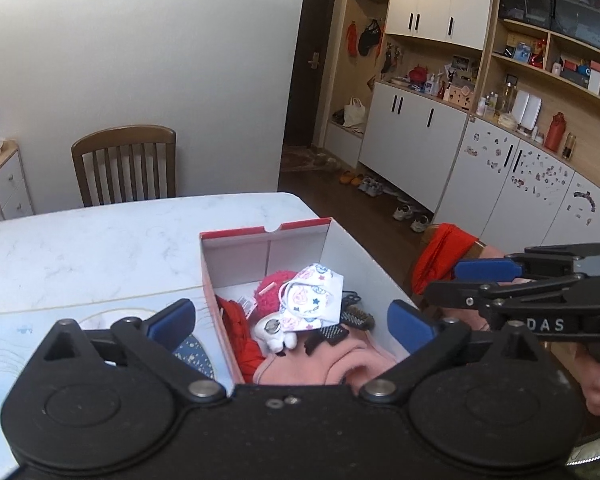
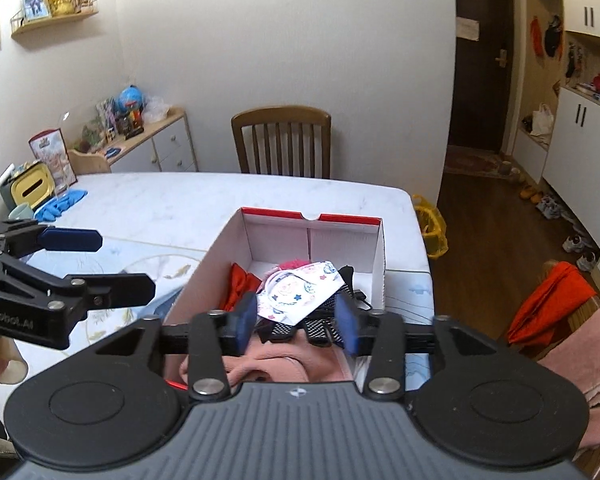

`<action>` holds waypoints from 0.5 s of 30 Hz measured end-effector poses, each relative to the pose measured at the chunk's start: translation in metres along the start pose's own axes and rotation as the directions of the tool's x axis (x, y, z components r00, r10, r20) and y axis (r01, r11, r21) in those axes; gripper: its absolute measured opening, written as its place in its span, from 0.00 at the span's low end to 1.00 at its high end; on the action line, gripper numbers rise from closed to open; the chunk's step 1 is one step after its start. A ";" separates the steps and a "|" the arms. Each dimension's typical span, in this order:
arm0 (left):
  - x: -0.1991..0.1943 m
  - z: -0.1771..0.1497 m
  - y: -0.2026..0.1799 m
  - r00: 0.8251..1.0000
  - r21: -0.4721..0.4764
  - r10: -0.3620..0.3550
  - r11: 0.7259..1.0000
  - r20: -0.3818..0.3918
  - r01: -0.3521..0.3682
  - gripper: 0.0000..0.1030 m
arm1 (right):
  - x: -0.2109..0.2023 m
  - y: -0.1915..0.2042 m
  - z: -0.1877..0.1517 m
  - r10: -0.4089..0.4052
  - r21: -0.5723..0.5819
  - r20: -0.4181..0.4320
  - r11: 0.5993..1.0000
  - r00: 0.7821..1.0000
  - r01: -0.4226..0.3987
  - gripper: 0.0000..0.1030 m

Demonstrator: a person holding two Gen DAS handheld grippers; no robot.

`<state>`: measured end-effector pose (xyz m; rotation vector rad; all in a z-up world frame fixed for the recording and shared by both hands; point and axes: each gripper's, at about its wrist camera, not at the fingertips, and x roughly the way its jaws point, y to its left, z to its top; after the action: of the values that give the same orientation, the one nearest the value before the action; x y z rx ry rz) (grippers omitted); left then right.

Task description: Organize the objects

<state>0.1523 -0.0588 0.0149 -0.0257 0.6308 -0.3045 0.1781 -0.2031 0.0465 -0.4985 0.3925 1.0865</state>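
Basically packed: red-rimmed white cardboard shoebox (image 2: pixel 374 248) holds the patterned white face mask (image 2: pixel 300 290) atop pink fleece cloth (image 1: pixel 320 364); left gripper (image 1: pixel 292 316) wide, right gripper (image 2: pixel 296 320) half-spread, both empty; blue gloves (image 2: pixel 62 202) remain on the marble table (image 2: pixel 180 196).

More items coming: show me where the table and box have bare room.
Free: the table between the chair and box, and the box's far end behind the mask. Crowded: the box's near half, plus the table's far-left corner around the blue gloves.

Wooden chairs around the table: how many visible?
2: one chair at the table's far side; a second chair, draped in orange and pink cloth, at its right. Others may be hidden.
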 end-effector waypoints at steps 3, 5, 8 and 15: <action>-0.005 -0.005 0.007 1.000 -0.001 -0.012 1.000 -0.004 0.012 0.99 | -0.006 0.013 -0.007 -0.010 -0.009 0.022 1.000 1.000 0.010 0.58; -0.007 -0.009 0.010 1.000 0.004 -0.010 1.000 -0.007 0.010 0.99 | -0.010 0.019 -0.010 -0.026 0.016 0.035 1.000 0.999 0.025 0.64; -0.011 -0.015 0.015 1.000 0.007 -0.018 1.000 -0.010 0.018 0.99 | -0.013 0.024 -0.016 -0.049 0.061 0.044 0.997 0.998 0.047 0.74; -0.019 -0.029 0.023 1.000 0.019 -0.019 1.000 -0.022 0.020 0.99 | -0.023 0.041 -0.028 -0.102 0.094 0.049 0.991 0.994 0.097 0.84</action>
<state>0.1270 -0.0294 0.0001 -0.0106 0.6496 -0.3301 0.1302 -0.2201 0.0279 -0.4024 0.3651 0.9786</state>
